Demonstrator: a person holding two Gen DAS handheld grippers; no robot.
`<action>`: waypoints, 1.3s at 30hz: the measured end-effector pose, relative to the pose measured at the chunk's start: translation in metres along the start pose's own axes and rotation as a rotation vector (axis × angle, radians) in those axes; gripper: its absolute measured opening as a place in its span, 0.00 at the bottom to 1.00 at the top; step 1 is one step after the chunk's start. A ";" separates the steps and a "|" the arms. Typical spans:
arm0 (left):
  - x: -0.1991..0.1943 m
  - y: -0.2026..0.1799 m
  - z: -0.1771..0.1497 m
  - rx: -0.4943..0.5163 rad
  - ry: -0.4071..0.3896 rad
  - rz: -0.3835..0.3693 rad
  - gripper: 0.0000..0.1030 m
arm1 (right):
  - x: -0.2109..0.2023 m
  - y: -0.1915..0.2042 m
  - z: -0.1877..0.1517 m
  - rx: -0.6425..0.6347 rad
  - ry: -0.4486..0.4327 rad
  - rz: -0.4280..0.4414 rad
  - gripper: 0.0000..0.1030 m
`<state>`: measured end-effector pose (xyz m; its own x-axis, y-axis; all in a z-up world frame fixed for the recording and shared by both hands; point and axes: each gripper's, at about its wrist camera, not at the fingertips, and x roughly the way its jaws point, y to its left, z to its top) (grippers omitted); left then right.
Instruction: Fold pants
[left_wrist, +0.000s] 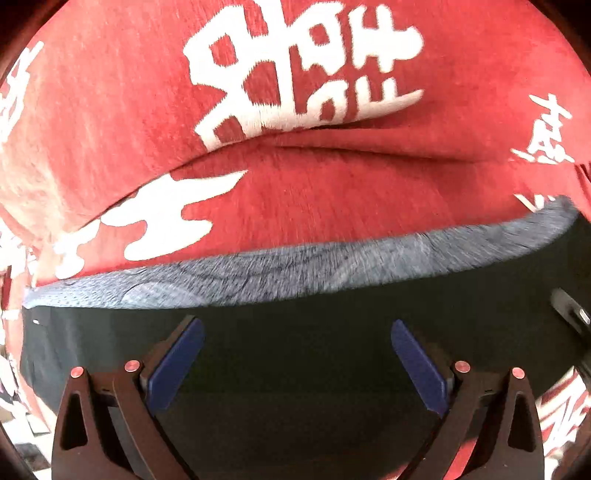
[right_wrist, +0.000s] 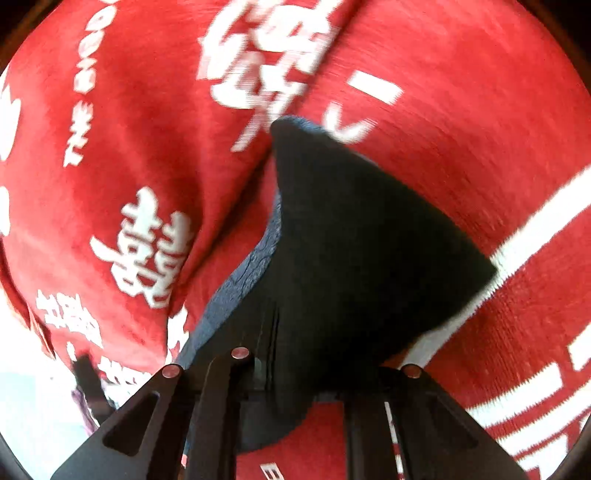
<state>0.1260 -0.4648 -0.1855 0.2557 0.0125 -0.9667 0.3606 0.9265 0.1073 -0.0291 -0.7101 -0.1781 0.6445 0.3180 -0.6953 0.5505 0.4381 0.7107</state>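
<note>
The pants (left_wrist: 295, 354) are dark, almost black, with a grey-blue inner edge (left_wrist: 295, 269), and lie on a red blanket (left_wrist: 332, 192). In the left wrist view my left gripper (left_wrist: 297, 363) is open just over the dark cloth, its blue pads (left_wrist: 177, 365) wide apart and empty. In the right wrist view my right gripper (right_wrist: 295, 373) is shut on a fold of the pants (right_wrist: 351, 240), which drapes over the jaws and hides the fingertips. The held cloth rises to a point above the blanket.
The red blanket (right_wrist: 461, 129) with large white characters and stripes covers the whole surface under both grippers and has creases. A dark object (left_wrist: 570, 306) shows at the right edge of the left wrist view. A pale floor area (right_wrist: 33, 413) lies at lower left.
</note>
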 end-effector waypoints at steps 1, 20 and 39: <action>0.009 -0.001 0.003 -0.006 0.024 0.001 0.99 | -0.004 0.008 -0.001 -0.030 -0.004 -0.006 0.14; -0.032 0.180 -0.007 -0.125 -0.078 -0.019 1.00 | 0.043 0.241 -0.140 -0.838 0.043 -0.267 0.15; -0.054 0.282 -0.066 -0.104 -0.015 -0.350 1.00 | 0.100 0.307 -0.308 -1.396 0.099 -0.460 0.42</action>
<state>0.1547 -0.1791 -0.1181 0.1467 -0.3170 -0.9370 0.3360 0.9069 -0.2543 0.0411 -0.2846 -0.0629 0.4887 -0.0406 -0.8715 -0.2913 0.9340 -0.2068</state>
